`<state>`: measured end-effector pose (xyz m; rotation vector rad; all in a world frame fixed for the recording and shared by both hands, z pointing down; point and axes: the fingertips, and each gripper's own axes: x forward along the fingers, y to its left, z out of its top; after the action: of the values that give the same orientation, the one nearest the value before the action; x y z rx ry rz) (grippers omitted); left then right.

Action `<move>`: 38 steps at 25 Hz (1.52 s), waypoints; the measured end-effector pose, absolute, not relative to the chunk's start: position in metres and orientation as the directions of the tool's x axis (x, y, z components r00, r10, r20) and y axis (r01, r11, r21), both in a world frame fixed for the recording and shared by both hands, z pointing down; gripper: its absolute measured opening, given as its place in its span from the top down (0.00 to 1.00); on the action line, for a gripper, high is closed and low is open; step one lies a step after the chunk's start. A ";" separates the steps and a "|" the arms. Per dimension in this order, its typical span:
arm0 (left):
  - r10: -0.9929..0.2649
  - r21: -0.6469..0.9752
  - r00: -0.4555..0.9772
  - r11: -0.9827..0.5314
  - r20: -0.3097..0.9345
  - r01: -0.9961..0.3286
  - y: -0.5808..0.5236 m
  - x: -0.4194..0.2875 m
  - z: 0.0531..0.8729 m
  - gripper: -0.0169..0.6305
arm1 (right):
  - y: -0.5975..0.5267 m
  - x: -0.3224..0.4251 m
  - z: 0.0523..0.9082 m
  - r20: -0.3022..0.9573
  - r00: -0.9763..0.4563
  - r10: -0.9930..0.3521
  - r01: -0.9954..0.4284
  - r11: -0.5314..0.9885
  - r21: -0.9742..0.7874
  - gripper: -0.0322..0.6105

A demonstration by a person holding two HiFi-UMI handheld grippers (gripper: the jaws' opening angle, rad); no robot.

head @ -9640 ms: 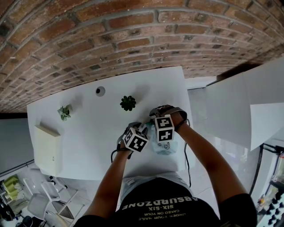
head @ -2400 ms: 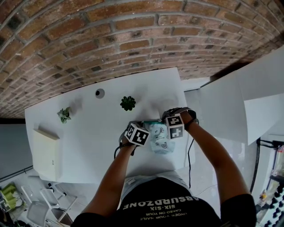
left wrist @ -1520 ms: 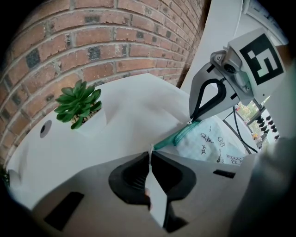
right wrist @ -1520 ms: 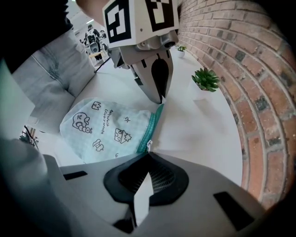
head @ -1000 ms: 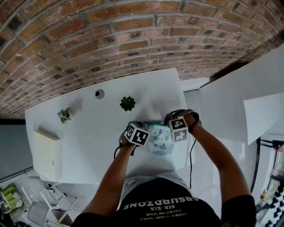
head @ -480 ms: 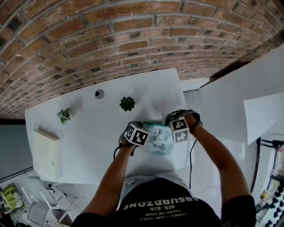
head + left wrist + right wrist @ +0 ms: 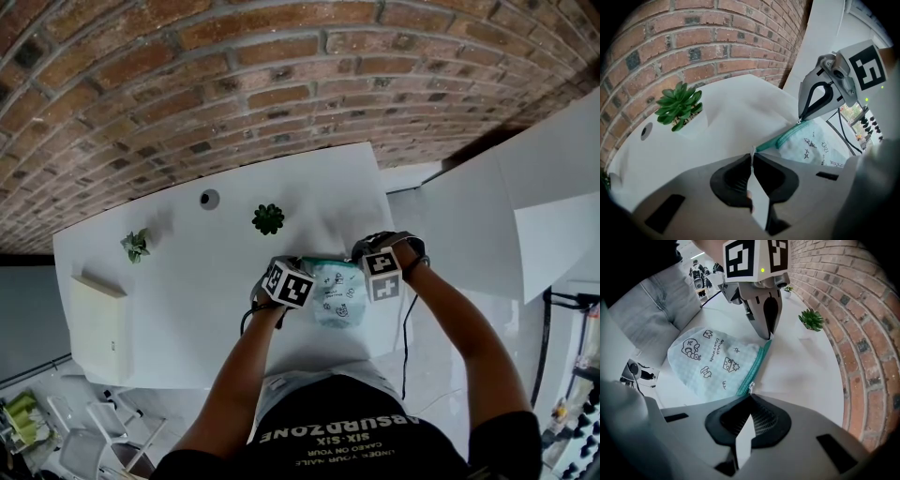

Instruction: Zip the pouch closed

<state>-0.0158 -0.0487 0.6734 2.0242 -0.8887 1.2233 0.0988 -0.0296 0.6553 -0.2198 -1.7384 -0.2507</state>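
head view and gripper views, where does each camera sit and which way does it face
Head view: on the person's head, looking steeply down at the table and pouch; arms and torso show.
Left gripper view: on the left gripper, looking along jaws shut on the pouch's end, towards the brick wall; the right gripper shows.
Right gripper view: on the right gripper, looking down jaws shut on the zipper pull; the left gripper and a leg show.
Shared: both gripper views see the zipper and succulent.
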 end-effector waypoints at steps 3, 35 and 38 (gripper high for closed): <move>-0.229 0.156 0.350 -0.591 0.908 -0.791 -0.048 -0.015 0.673 0.94 | -0.029 0.103 0.656 0.986 -0.169 0.012 0.282 0.959 0.037 0.95; -0.234 0.159 0.355 -0.587 0.905 -0.794 -0.048 -0.016 0.674 0.94 | -0.025 0.137 0.668 0.986 -0.161 -0.039 0.185 0.980 0.069 0.95; -0.233 0.161 0.356 -0.588 0.905 -0.793 -0.048 -0.016 0.675 0.94 | -0.026 0.138 0.672 0.980 -0.189 -0.055 0.133 0.988 0.081 0.95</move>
<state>-0.0161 -0.0484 0.6747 2.0230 -0.8880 1.2116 0.1379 -0.0262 0.6715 -0.0583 -1.7536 -0.1684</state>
